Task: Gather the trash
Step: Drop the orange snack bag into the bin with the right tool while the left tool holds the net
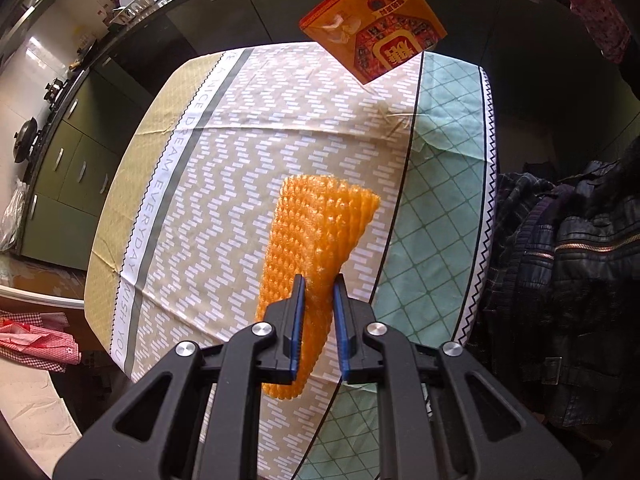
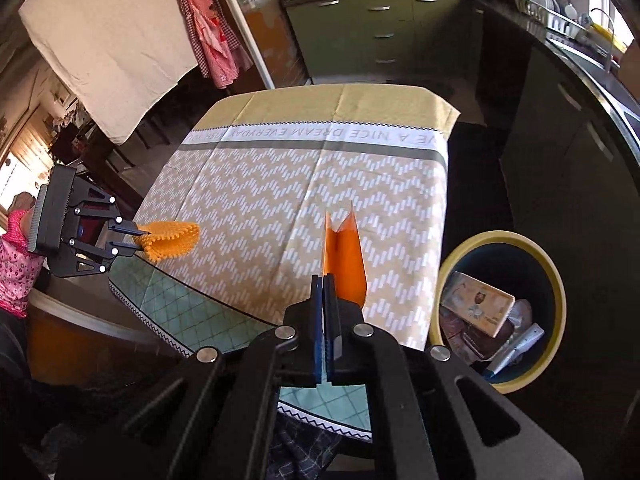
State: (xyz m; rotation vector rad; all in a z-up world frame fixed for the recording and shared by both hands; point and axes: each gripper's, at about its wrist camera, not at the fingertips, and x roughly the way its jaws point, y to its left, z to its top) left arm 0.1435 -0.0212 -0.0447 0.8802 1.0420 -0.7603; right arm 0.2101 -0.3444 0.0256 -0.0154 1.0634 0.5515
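Note:
An orange foam net sleeve (image 1: 316, 236) hangs above the tablecloth, and my left gripper (image 1: 319, 284) is shut on its lower end. The right wrist view shows that same left gripper (image 2: 140, 242) at the left with the foam net (image 2: 172, 240) sticking out of it. My right gripper (image 2: 324, 280) is shut on the edge of an orange snack packet (image 2: 344, 264), held edge-on over the table. From the left wrist view the packet (image 1: 376, 24) hangs high at the far side, its printed face showing. A yellow-rimmed trash bin (image 2: 556, 276) holding several discarded items stands on the floor at the right.
The table wears a beige zigzag cloth (image 2: 280, 184) with a green diamond-patterned part (image 1: 440, 208). Dark jackets (image 1: 568, 280) lie piled beside the table. Green kitchen cabinets (image 2: 380, 32) and a dark counter (image 2: 580, 80) line the walls. A checked red apron (image 2: 208, 32) hangs by a door.

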